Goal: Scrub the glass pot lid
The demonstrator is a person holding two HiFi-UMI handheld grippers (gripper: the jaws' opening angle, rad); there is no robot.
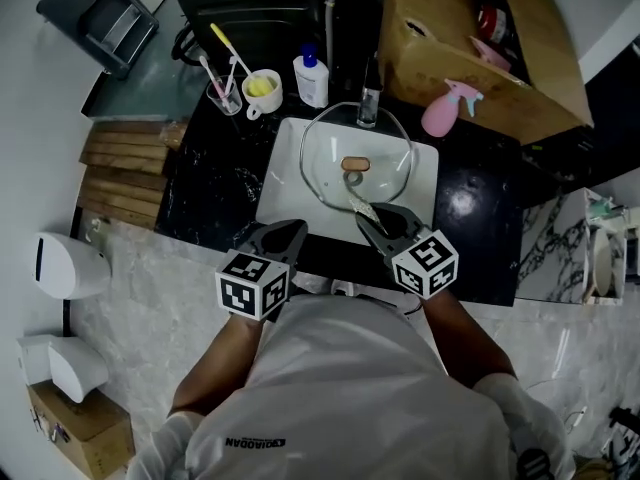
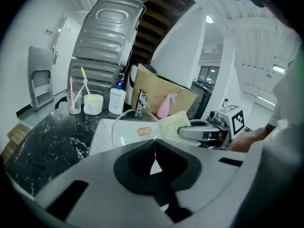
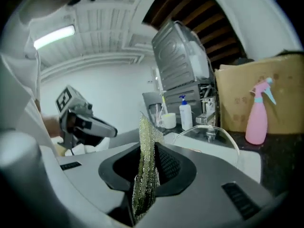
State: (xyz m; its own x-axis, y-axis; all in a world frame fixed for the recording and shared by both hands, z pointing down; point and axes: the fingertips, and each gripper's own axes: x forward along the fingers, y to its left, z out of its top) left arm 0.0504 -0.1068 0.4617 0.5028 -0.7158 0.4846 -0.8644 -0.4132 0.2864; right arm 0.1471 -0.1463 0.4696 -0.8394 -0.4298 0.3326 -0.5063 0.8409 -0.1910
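The glass pot lid [image 1: 330, 173] with its brown knob [image 1: 355, 164] rests tilted in the white sink [image 1: 282, 183]; it also shows in the left gripper view [image 2: 128, 127] and the right gripper view [image 3: 213, 134]. My right gripper [image 1: 375, 223] is shut on a greenish scrub pad [image 1: 360, 205], whose far end reaches the lid's near rim. The pad stands on edge between the jaws [image 3: 145, 170]. My left gripper [image 1: 295, 230] hovers over the sink's front edge, shut on nothing [image 2: 153, 146], apart from the lid. It looks across at the pad [image 2: 175, 125].
On the black marble counter [image 1: 210, 183] behind the sink stand a toothbrush glass [image 1: 224, 94], a yellow-filled mug [image 1: 263, 90], a soap bottle [image 1: 311, 76] and the faucet [image 1: 369, 103]. A pink spray bottle [image 1: 445, 108] and a cardboard box [image 1: 490, 48] are at the right.
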